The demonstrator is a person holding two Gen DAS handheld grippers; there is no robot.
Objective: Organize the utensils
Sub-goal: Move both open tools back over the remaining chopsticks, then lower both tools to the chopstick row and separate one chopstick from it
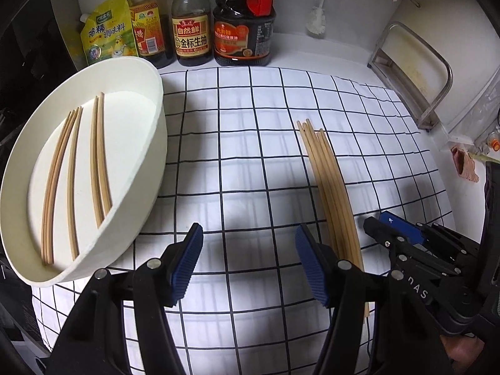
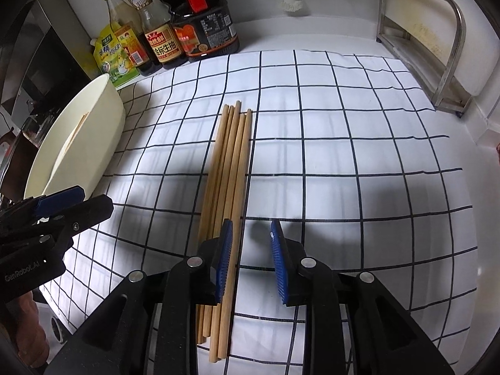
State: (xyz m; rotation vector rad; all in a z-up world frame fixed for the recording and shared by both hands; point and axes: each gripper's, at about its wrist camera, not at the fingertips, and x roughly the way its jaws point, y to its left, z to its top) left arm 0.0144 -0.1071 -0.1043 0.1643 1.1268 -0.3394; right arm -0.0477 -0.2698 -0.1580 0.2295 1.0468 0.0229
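Note:
A white basin (image 1: 147,131) stands at the left on the checked cloth and holds several wooden chopsticks (image 1: 72,175) lying flat. A bundle of several more chopsticks (image 2: 232,156) lies on the cloth to its right, also seen in the left wrist view (image 1: 331,181). My left gripper (image 1: 250,240) is open over bare cloth between the basin and the bundle, with nothing between its pads. My right gripper (image 2: 250,234) hangs open over the bundle's near end. Its left pad (image 2: 225,256) is above the sticks and is not pressing on them.
Sauce bottles (image 1: 190,28) and a yellow seasoning pouch (image 1: 104,31) line the back wall. A white brush (image 1: 315,20) hangs behind them. A metal rack (image 1: 415,72) stands at the right. The basin's rim (image 2: 103,103) shows at the left of the right wrist view.

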